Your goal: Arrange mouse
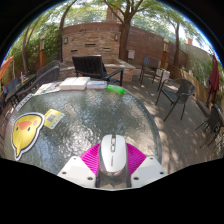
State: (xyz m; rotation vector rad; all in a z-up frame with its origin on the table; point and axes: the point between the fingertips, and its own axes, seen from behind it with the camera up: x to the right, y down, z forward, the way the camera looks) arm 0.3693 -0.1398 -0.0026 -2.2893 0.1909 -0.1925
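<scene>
A white computer mouse (112,152) with a grey scroll wheel sits between my two fingers, above the round glass table (90,115). My gripper (112,160) is shut on the mouse, with the magenta pads (92,157) pressing on both of its sides. The mouse points forward, away from me, and its rear end is hidden between the fingers.
A yellow chick-shaped mat (25,132) lies on the table at the left, with a small card (52,117) beside it. White books (75,84) and a green object (117,90) lie at the far edge. Metal chairs (178,95) stand on the patio to the right.
</scene>
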